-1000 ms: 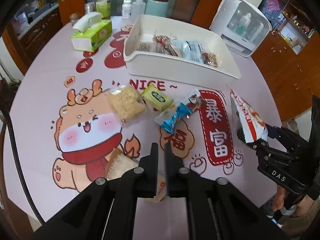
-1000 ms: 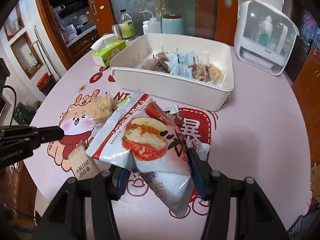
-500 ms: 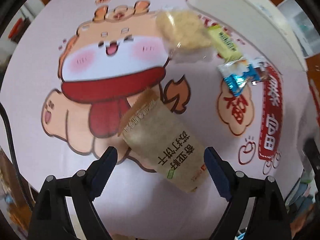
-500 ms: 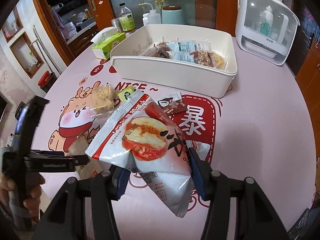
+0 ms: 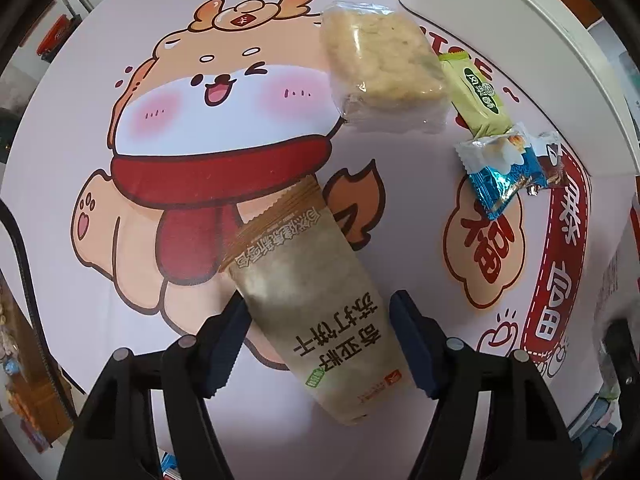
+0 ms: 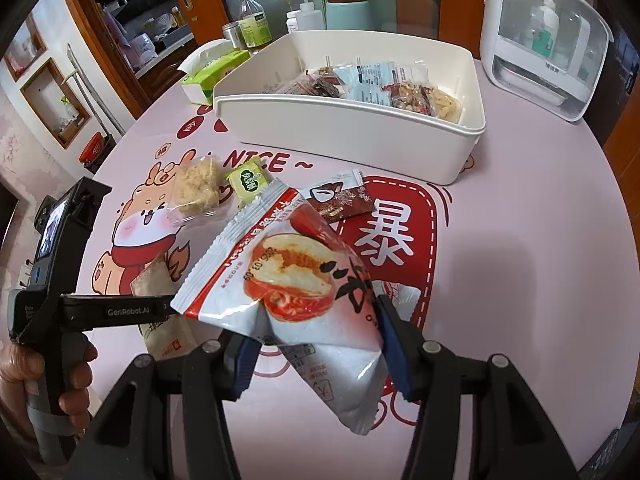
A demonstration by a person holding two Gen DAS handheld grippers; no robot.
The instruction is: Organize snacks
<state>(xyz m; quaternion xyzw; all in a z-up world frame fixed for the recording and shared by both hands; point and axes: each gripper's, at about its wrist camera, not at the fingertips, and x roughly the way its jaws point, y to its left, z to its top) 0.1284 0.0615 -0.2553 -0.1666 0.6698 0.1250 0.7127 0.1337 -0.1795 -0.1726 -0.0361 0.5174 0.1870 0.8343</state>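
pink table (image 5: 60,208) | left fingers (image 5: 232,332) wide astride cracker pack (image 5: 320,320) | right fingers (image 6: 390,340) clamp bread bag (image 6: 296,276)

Hidden behind the red-and-white bun packet (image 6: 296,280) clamped between the jaws: most of the blue-and-silver wrapper (image 6: 404,300), only a sliver showing to the right. Covered too, left of those jaws, the middle of the tan cracker pack (image 6: 160,304), crossed by the left gripper's finger (image 6: 116,311). Cut off beyond the left jaws, upper right: the white bin (image 5: 520,40). Blurred past recognition, far right of them: a dark shape (image 5: 618,356).
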